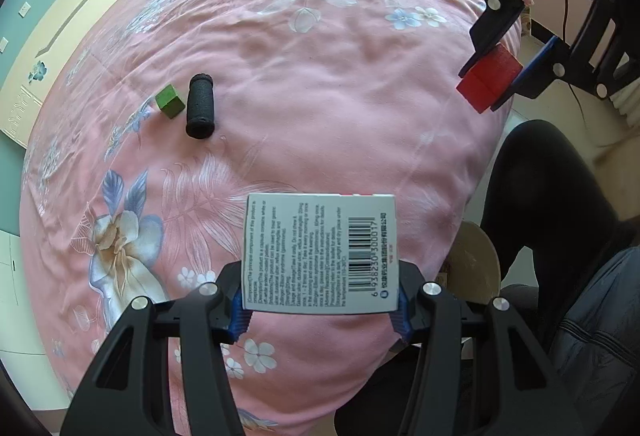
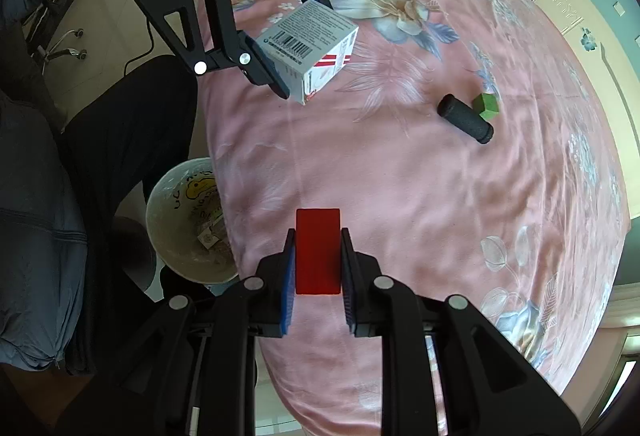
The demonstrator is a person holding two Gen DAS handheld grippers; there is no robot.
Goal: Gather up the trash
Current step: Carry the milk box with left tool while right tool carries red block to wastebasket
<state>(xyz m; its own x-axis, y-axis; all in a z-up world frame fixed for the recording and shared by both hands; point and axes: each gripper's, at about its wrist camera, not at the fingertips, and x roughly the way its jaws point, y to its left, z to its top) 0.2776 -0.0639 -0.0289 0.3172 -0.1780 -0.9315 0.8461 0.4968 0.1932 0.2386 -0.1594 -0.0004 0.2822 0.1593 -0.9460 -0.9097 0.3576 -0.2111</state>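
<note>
My left gripper (image 1: 320,310) is shut on a grey medicine box (image 1: 320,252) with a barcode, held above the pink flowered bedspread (image 1: 320,83). The same left gripper (image 2: 298,43) and box (image 2: 312,43) show at the upper left of the right wrist view. My right gripper (image 2: 318,272) is shut on a red block (image 2: 318,248); in the left wrist view the right gripper (image 1: 494,75) with the red block (image 1: 490,77) hangs at the bed's right edge. A black foam cylinder (image 1: 201,105) and a small green cube (image 1: 170,101) lie together on the bedspread.
A cream trash bucket (image 2: 160,220) with scraps inside stands on the floor beside the bed, below my right gripper. A person's dark trouser leg (image 2: 128,123) and a dark padded jacket (image 2: 36,244) are beside it. A wooden headboard (image 1: 60,35) stands beyond the bed.
</note>
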